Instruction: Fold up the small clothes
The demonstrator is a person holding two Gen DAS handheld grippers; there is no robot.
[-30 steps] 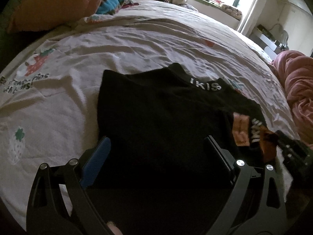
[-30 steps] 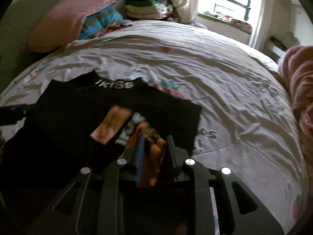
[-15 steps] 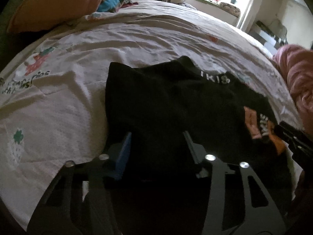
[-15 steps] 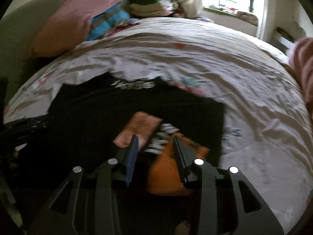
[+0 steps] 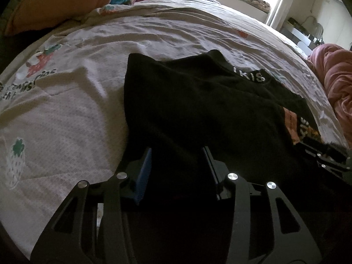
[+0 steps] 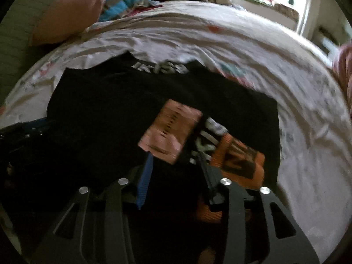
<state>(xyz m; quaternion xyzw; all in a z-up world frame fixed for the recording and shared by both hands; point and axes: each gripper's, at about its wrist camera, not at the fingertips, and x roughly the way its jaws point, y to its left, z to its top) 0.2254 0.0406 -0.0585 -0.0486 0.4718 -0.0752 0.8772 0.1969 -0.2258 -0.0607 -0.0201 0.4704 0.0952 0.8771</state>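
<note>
Black shirt [image 5: 198,110] lies on the bed [image 5: 77,110].

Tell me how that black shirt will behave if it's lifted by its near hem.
The black shirt is probably floppy: it lies in soft creases on the bedsheet, so it would likely sag and drape between grip points. It looks thin and light. Its folded layers may well slide apart when raised.

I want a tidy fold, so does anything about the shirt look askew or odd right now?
The black shirt lies skewed on the bed, and its near hem is bunched rather than flat. An orange patch and a pink one sit at different angles. No tear or stain shows.
</note>
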